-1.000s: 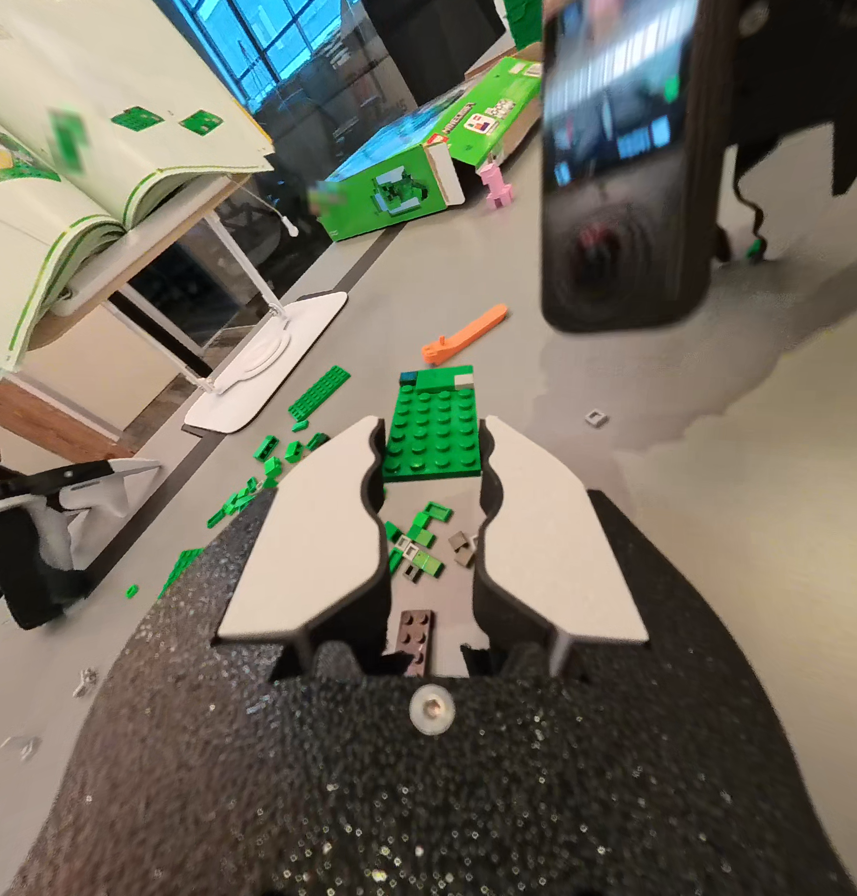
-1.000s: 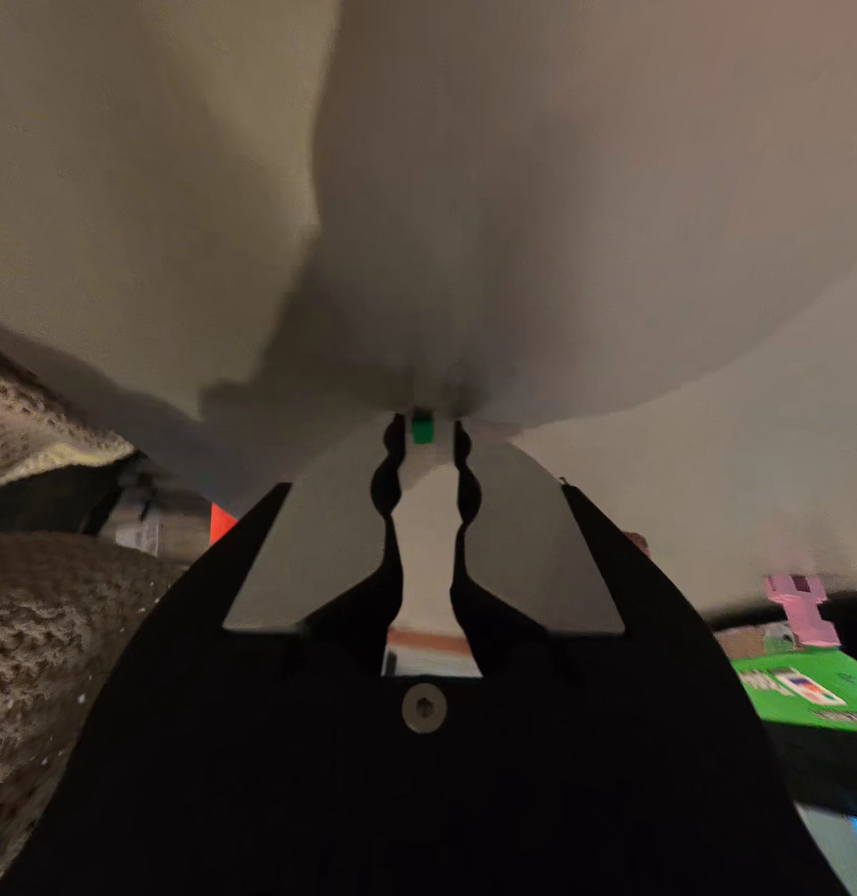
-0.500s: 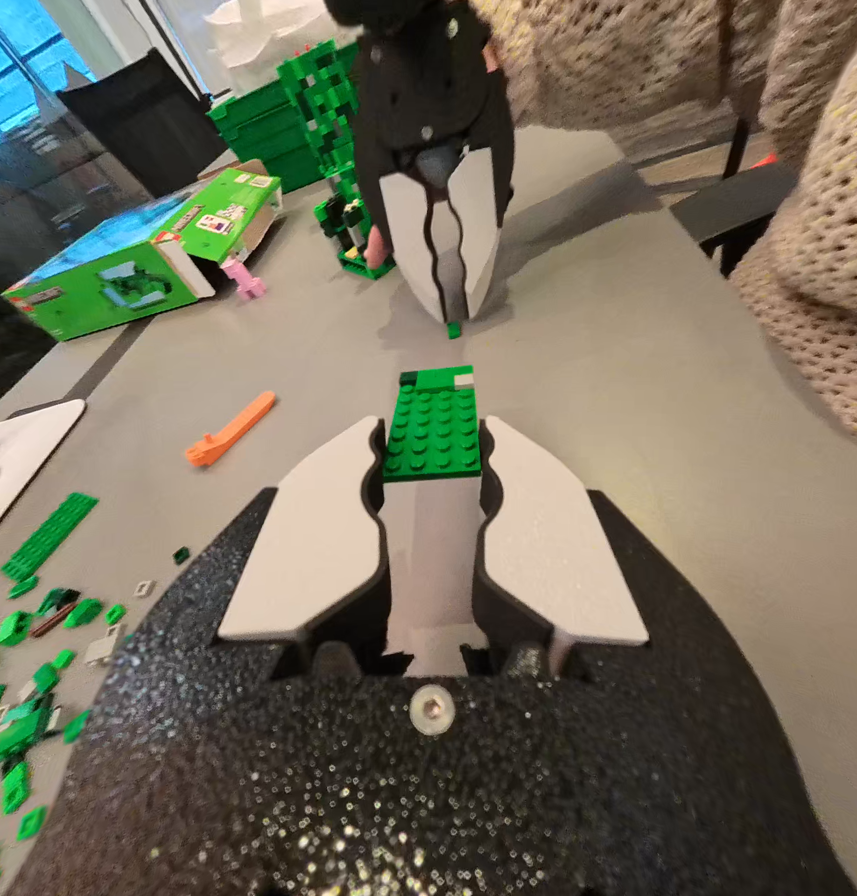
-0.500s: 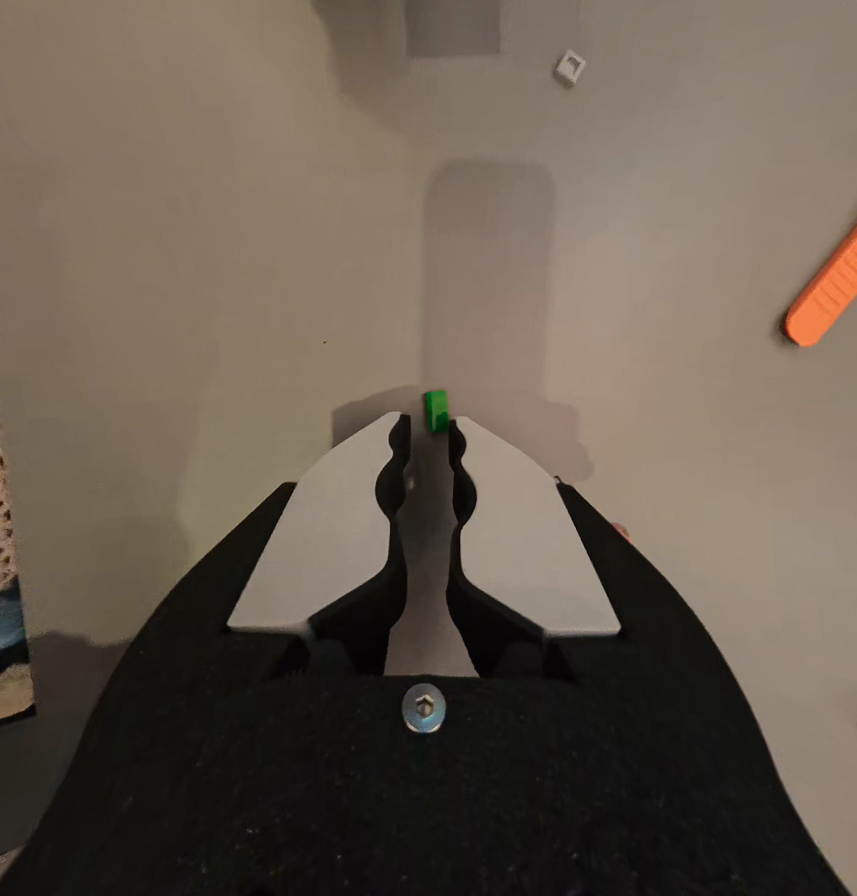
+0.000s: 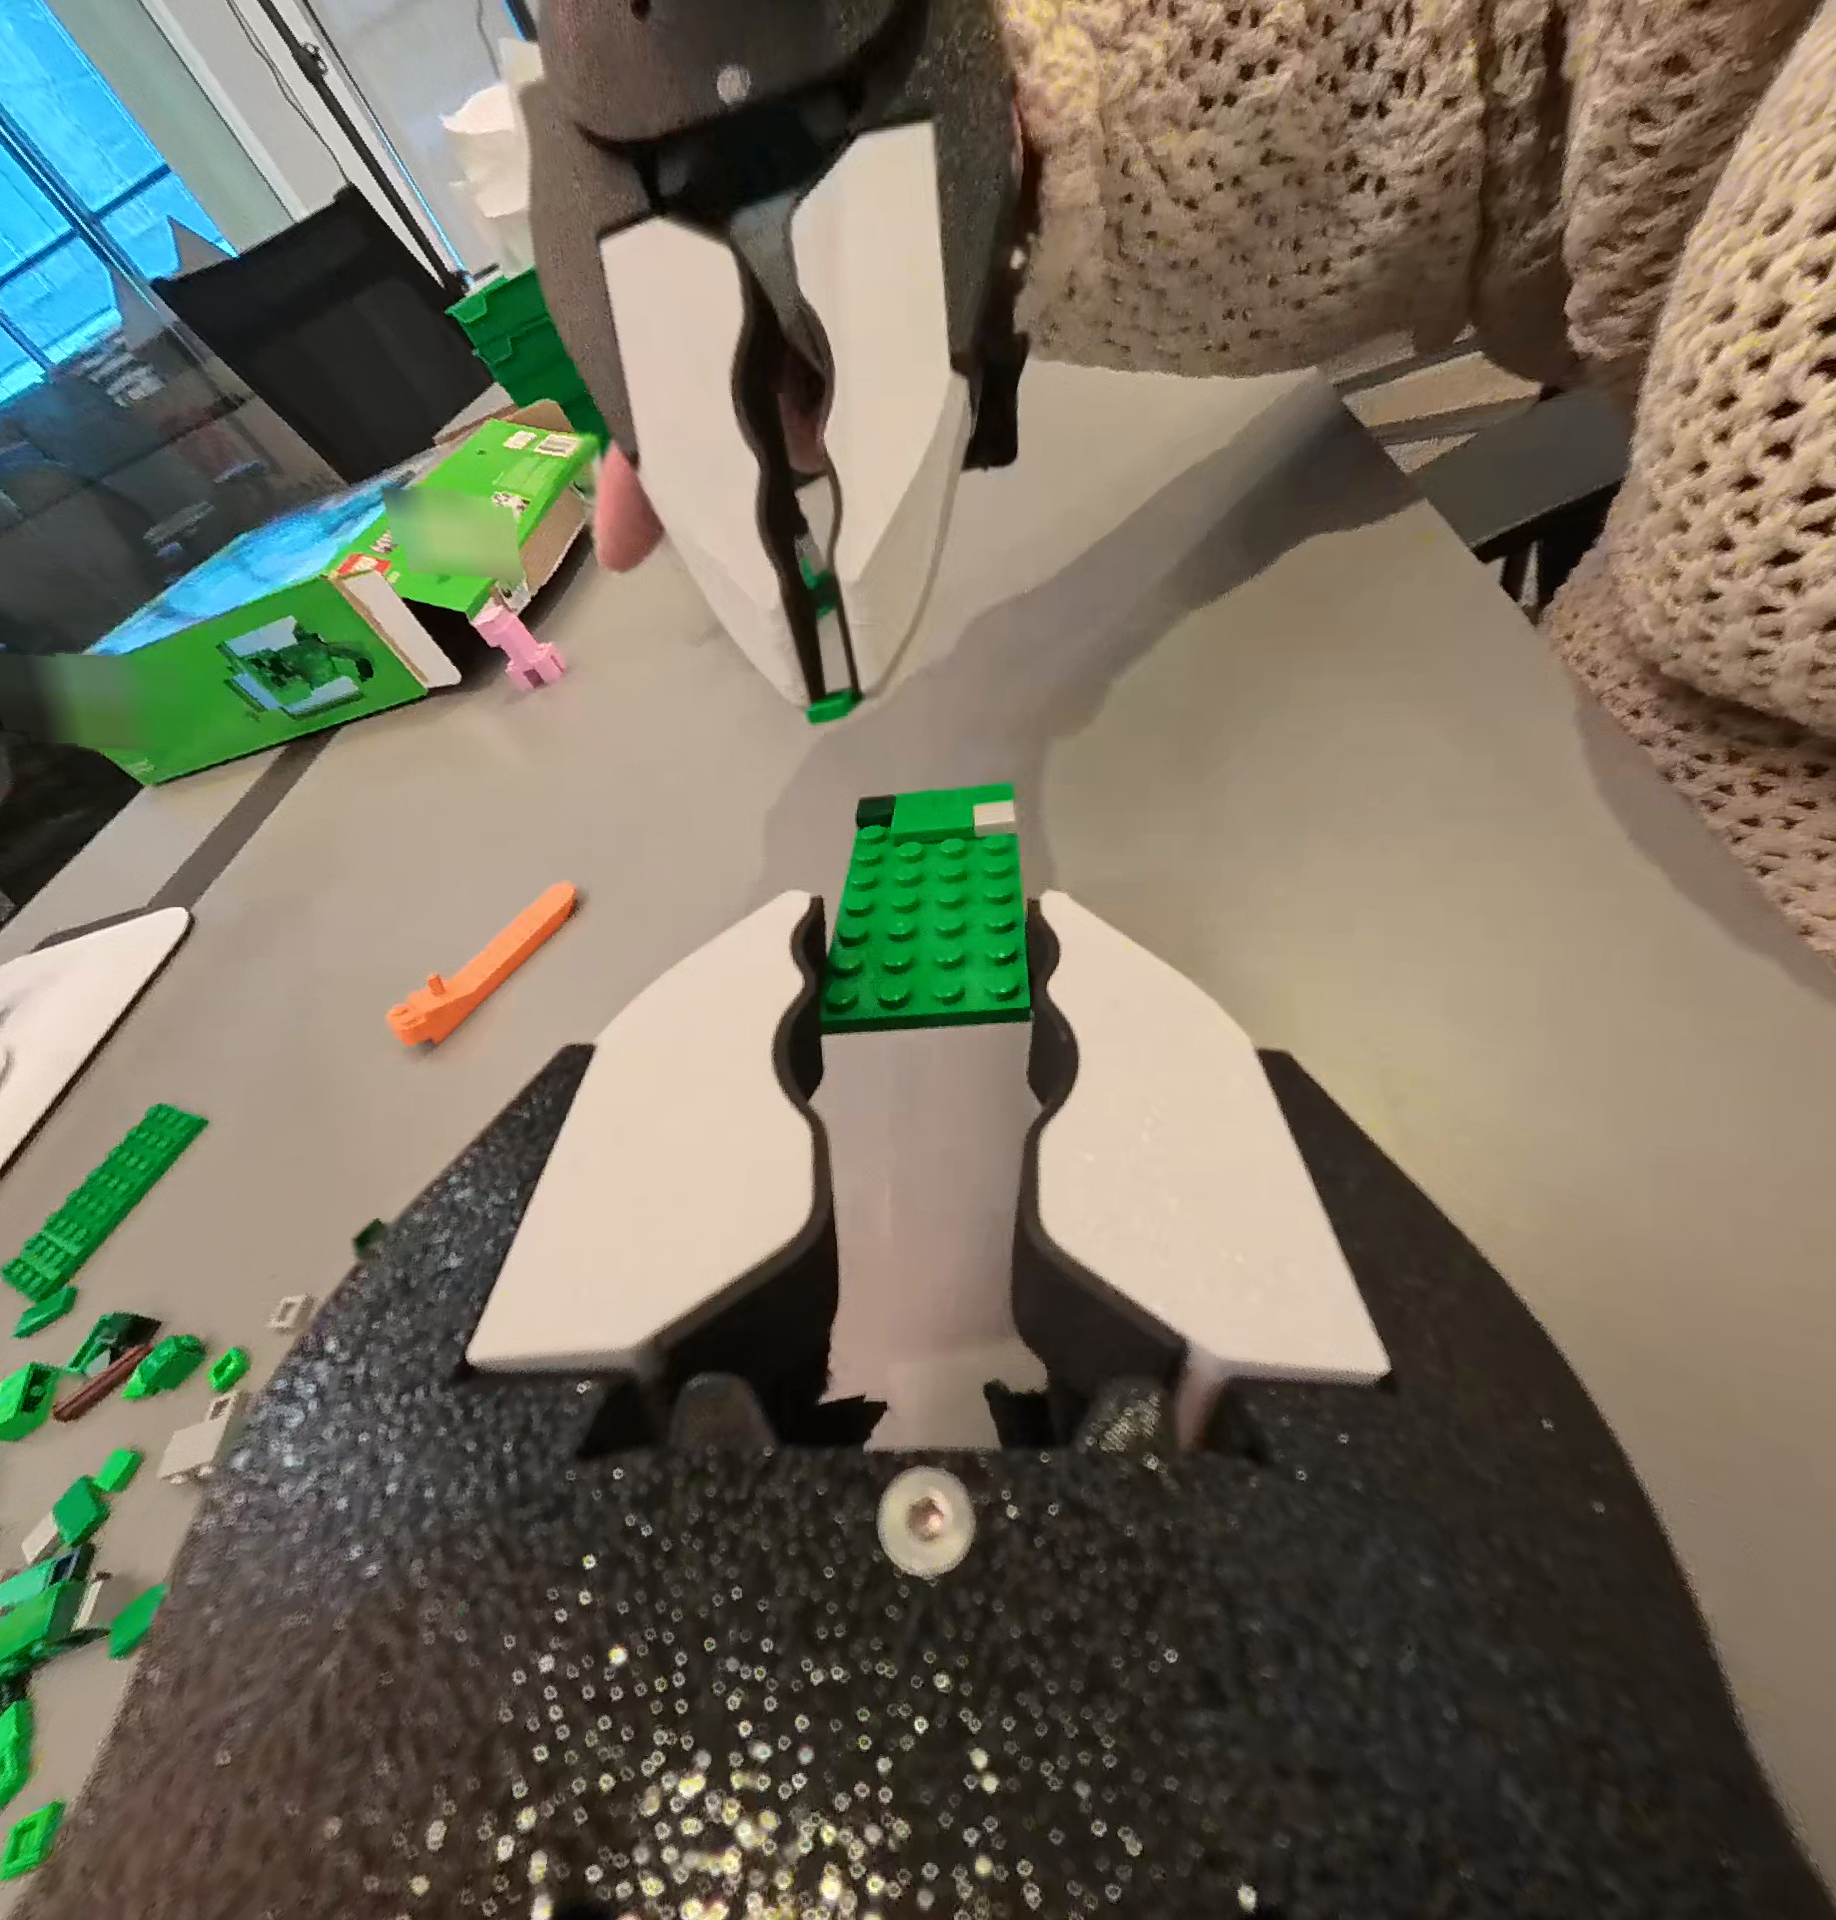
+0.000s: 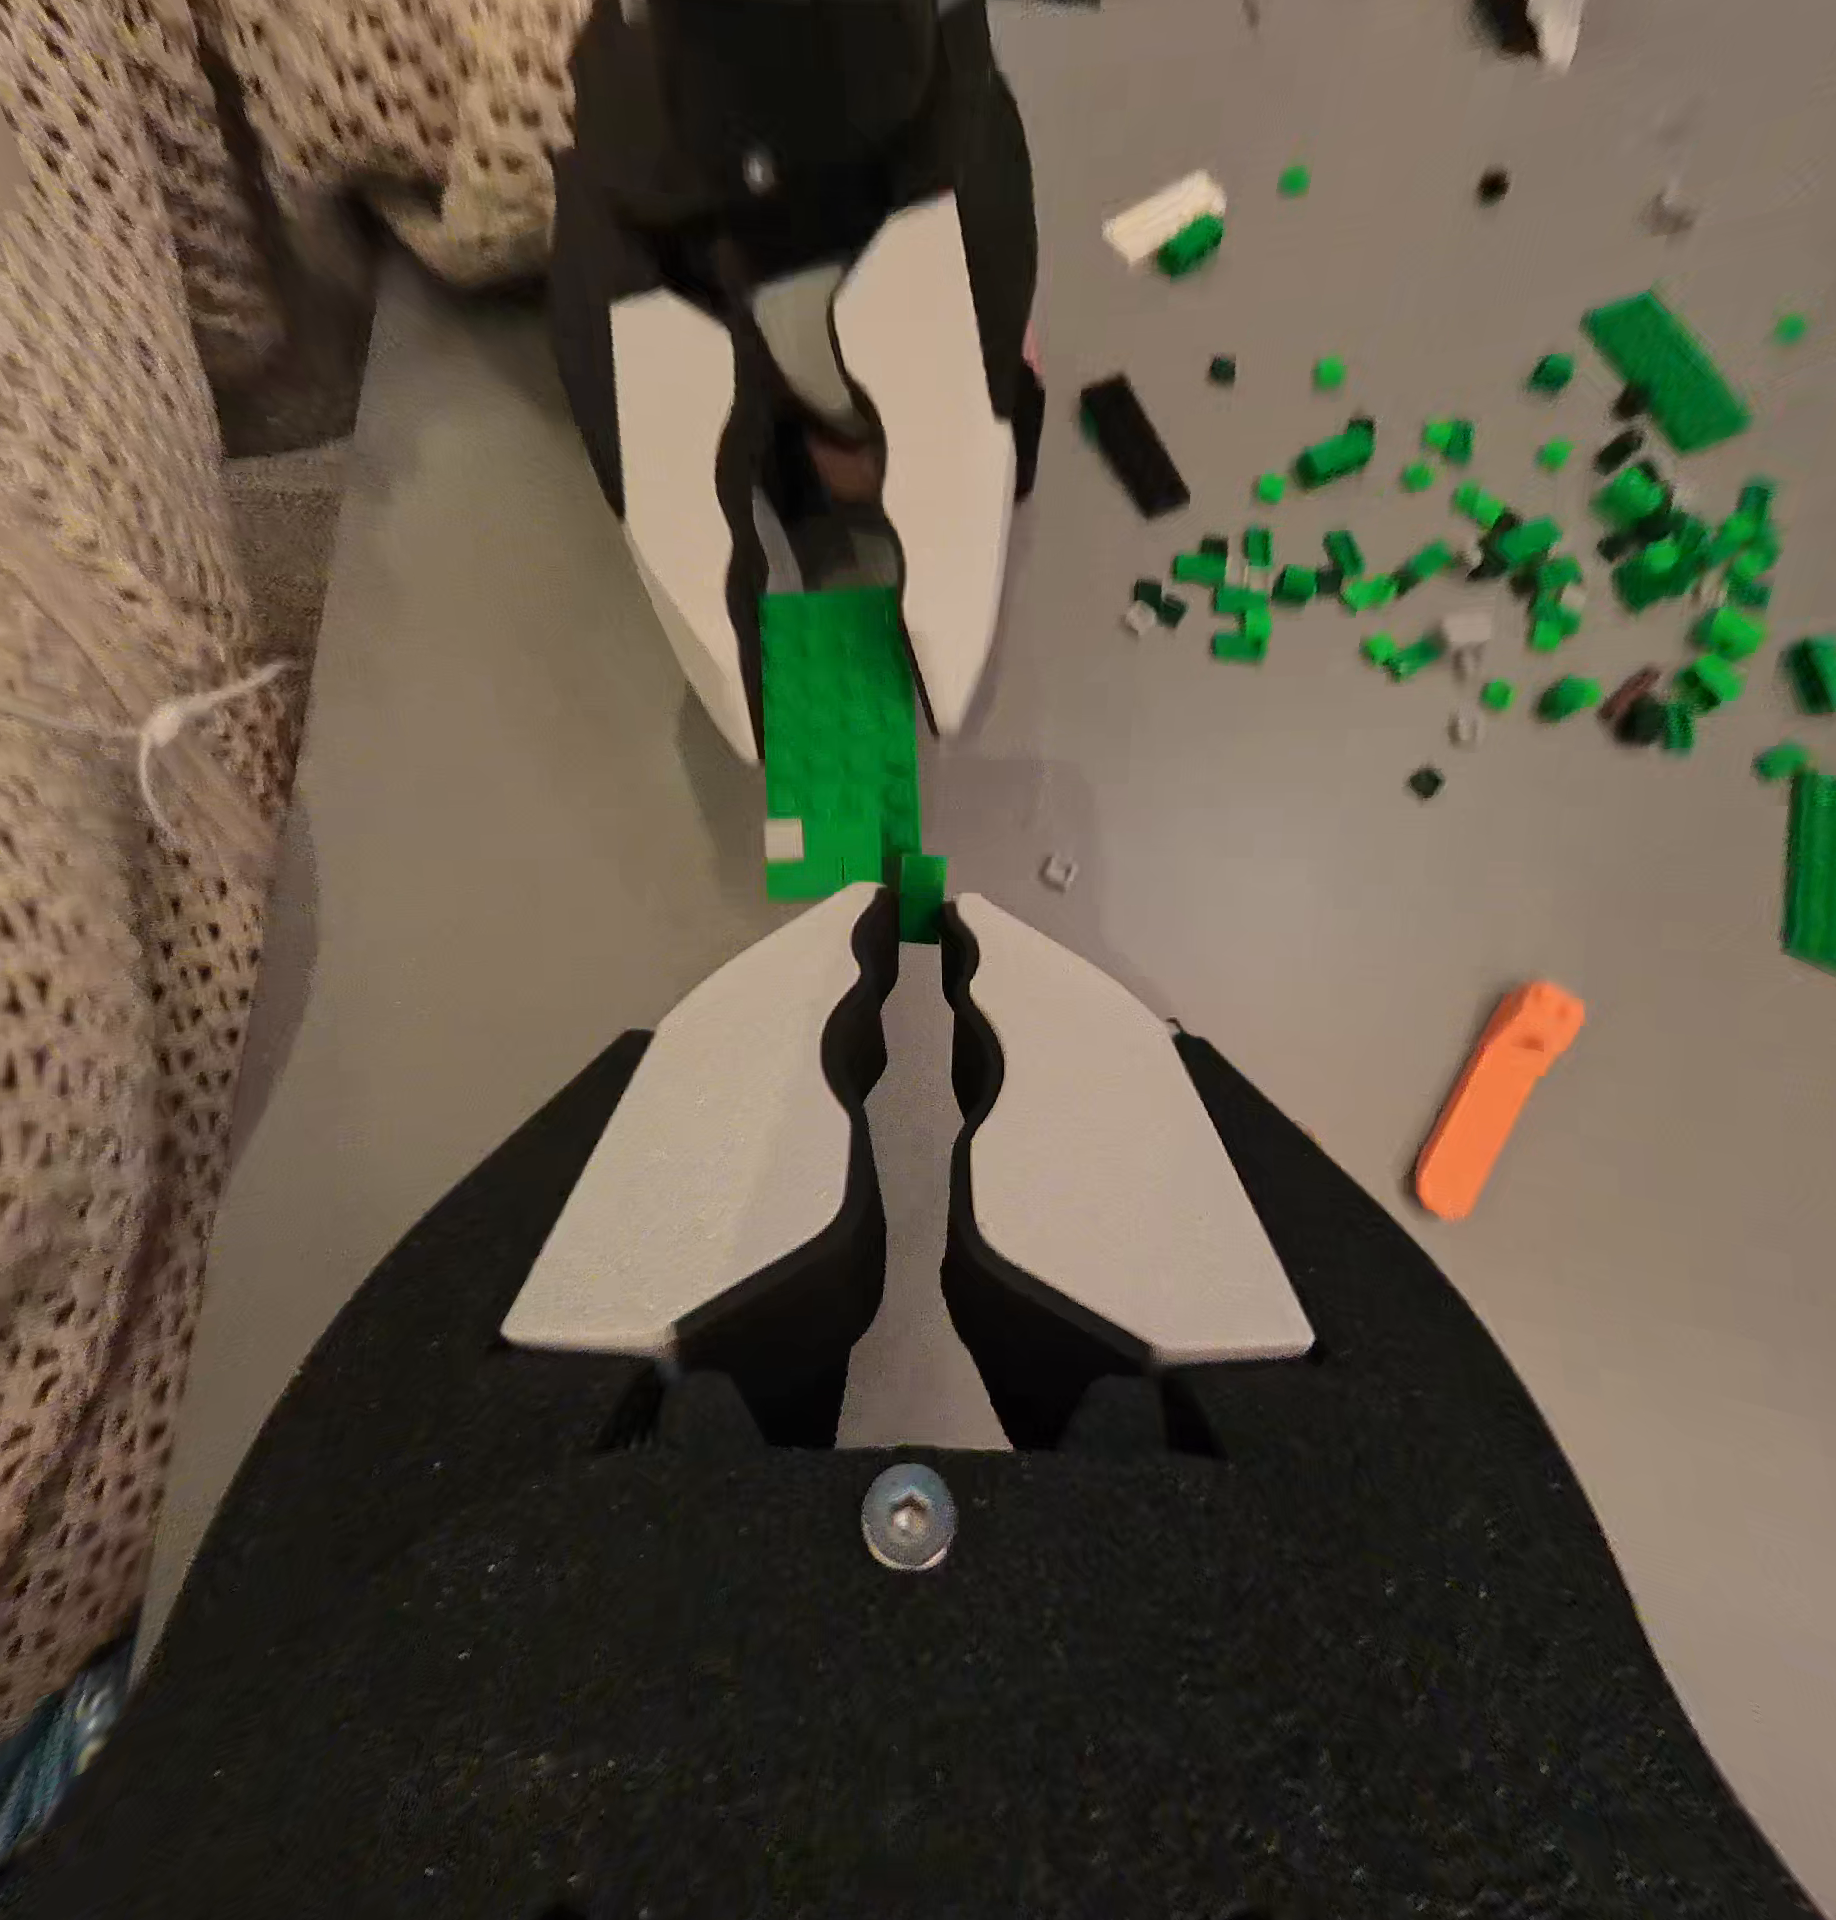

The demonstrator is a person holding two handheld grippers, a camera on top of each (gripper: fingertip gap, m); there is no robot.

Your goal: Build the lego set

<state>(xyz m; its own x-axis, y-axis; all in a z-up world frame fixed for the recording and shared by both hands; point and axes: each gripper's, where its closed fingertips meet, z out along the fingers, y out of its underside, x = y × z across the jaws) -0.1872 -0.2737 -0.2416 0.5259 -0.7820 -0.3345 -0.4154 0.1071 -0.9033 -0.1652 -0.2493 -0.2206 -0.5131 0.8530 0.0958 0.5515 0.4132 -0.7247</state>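
Left wrist view: left gripper [image 5: 927, 940] clamps the green plate [image 5: 929, 935]; opposite, right gripper [image 6: 919, 914] pinches a small green brick [image 6: 921, 899] just beyond the plate's far end.

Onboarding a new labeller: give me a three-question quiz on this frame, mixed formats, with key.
1. True or false: the left gripper clamps the green studded plate by its two long edges.
2. What does the right gripper hold? A) orange brick separator B) small green piece C) pink pig figure D) nothing
3. Fill in: the orange brick separator lies on the grey ____.

Key
1. True: a finger sits against each side.
2. B: the small green piece sits at its fingertips, near the plate's far end.
3. Table.
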